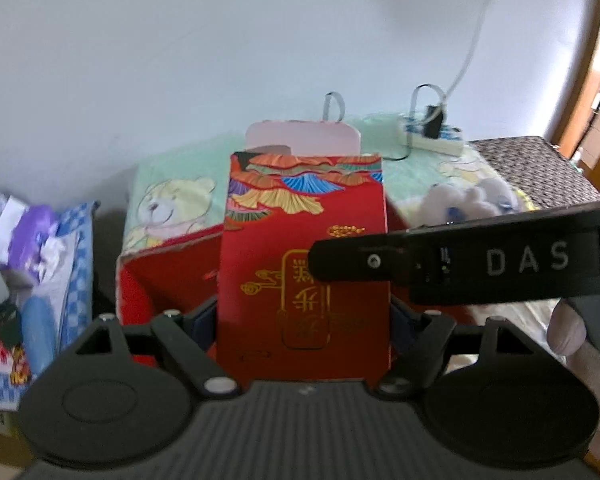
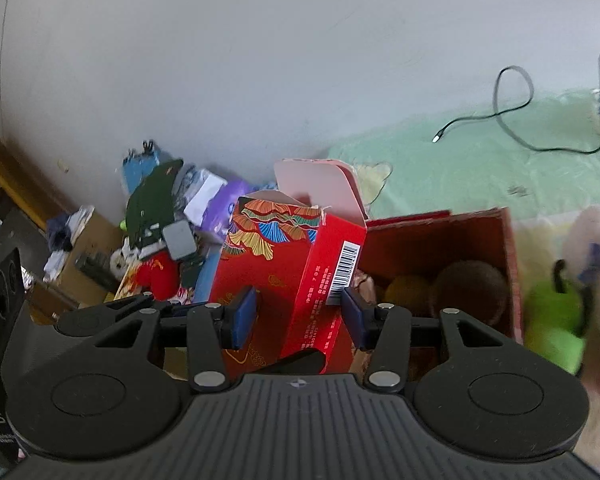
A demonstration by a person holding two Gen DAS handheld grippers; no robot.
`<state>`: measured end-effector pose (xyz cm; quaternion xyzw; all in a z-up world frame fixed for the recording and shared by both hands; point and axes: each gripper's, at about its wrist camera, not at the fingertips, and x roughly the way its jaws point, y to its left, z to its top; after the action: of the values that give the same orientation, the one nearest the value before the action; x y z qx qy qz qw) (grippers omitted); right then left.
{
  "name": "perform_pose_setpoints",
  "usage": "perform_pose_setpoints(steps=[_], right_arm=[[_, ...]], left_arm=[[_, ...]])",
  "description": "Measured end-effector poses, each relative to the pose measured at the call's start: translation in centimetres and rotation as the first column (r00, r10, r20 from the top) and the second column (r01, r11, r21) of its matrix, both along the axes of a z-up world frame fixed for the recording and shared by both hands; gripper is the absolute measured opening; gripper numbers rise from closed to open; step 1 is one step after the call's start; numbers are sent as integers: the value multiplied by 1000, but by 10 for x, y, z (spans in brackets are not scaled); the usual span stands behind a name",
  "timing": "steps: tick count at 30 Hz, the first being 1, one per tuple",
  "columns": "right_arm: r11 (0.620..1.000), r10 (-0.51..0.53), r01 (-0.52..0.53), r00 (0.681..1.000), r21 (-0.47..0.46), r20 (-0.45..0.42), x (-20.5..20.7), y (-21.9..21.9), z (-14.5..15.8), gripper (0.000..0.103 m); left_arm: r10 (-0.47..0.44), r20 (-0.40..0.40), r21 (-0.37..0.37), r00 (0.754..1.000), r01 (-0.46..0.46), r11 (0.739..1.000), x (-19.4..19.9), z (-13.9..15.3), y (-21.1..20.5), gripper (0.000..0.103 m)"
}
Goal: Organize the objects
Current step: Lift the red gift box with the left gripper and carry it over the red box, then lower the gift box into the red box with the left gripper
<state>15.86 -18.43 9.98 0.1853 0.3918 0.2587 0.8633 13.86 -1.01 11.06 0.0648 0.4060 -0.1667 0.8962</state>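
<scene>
1. Left gripper (image 1: 304,320) first: its blue pads are clamped on both narrow sides of the tall red cardboard carton with gold lettering and a fan pattern (image 1: 304,264), holding it upright, top flap open.
2. Right gripper (image 2: 298,316) is reaching in from the other side. Its jaws sit wide apart around the same carton (image 2: 292,280), and I can't see either pad touching it, so I'd say it holds nothing. In the left wrist view its black finger crosses in front of the carton's face.
3. What matters next: the carton's long axis stands vertical, dead ahead of both tools, and the left one already has it.
4. Just behind the carton, slightly to the right, is an open red cardboard box (image 2: 504,248) with a couple of brown round things inside. My guess is that's where the carton goes.
5. Further back: mint green teddy-print blanket (image 1: 172,200), white fluffy plush toy (image 1: 472,200) to the right, white power strip (image 1: 428,136) near the wall.
</scene>
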Motion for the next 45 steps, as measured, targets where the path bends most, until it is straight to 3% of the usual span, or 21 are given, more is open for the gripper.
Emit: perform_pose_setpoints(steps=[6, 27, 40, 45], right_arm=[[998, 65, -65, 997, -6, -40, 16, 12, -21, 50], [974, 222, -226, 964, -9, -145, 68, 35, -75, 49], [952, 296, -306, 930, -16, -218, 89, 52, -91, 49], [938, 332, -347, 904, -8, -271, 92, 54, -91, 49]], left_arm=[[71, -67, 18, 995, -70, 997, 13, -26, 9, 79], [189, -194, 108, 963, -170, 979, 52, -84, 24, 79], [234, -233, 193, 944, -191, 963, 64, -102, 25, 79], [241, -254, 187, 937, -197, 962, 61, -100, 27, 79]])
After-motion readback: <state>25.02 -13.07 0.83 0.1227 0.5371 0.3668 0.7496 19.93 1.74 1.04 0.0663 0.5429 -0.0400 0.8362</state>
